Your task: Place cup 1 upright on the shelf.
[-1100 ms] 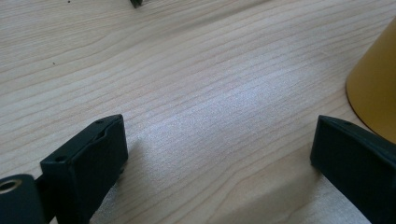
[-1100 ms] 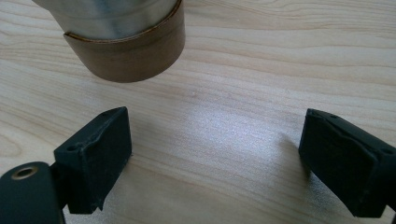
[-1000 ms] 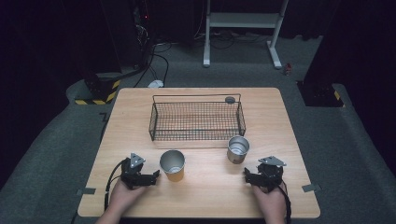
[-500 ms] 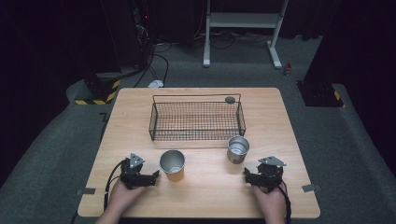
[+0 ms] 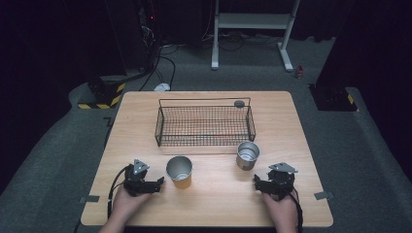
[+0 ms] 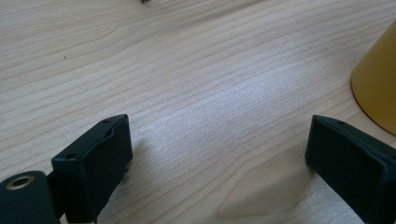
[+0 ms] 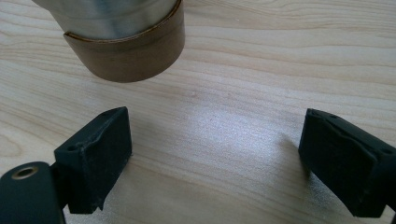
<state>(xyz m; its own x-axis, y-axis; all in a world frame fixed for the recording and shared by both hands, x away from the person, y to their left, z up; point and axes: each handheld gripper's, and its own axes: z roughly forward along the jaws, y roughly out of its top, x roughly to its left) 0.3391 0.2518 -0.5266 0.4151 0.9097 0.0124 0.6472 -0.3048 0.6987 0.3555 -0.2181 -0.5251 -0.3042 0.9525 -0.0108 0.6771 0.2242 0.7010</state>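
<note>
Wooden counter (image 5: 291, 121) unchanged from a second ago: yellow cup (image 5: 179, 171) and steel cup (image 5: 248, 155) stand just before the wire basket (image 5: 204, 124). Left gripper (image 5: 158, 183) and right gripper (image 5: 256, 182) rest motionless, jaws spread, empty; grasping hasn't begun.

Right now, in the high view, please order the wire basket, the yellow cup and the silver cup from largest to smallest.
1. wire basket, clearly the largest.
2. and 3. yellow cup and silver cup look nearly alike; the yellow cup stands nearer the camera, so I would not rank them.
</note>
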